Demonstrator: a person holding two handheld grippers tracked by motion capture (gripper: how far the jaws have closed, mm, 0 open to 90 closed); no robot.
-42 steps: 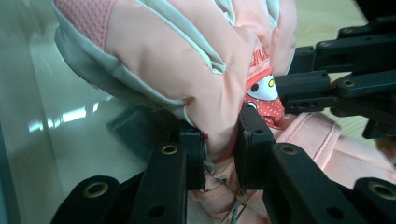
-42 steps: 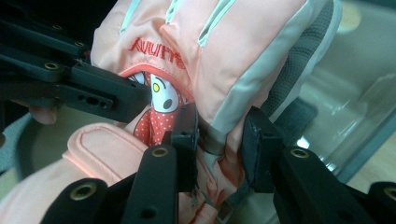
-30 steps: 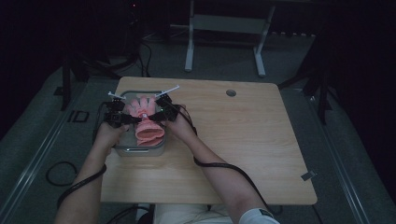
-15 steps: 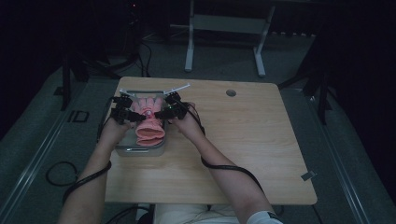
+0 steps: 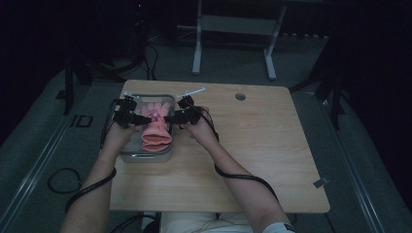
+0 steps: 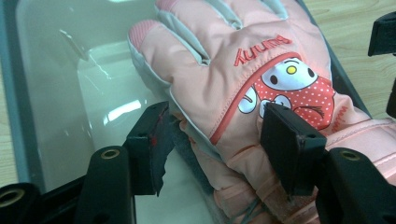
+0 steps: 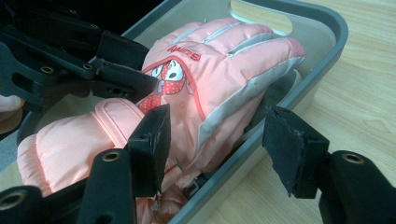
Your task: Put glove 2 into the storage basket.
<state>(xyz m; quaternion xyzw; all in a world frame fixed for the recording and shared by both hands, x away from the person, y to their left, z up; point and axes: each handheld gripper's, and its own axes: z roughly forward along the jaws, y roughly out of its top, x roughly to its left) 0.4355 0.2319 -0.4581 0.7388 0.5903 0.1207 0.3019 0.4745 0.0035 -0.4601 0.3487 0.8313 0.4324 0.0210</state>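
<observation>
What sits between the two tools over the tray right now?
In the high view, the pink glove lies between the left tool and the right tool, inside the grey tray. Both stand open at its sides.

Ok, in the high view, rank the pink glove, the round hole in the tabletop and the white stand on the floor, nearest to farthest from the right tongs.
1. Pink glove: just left of the right tongs, lying in the grey bin.
2. Round hole: in the tabletop, off to their right and farther back.
3. White stand: on the floor beyond the table's far edge.
</observation>
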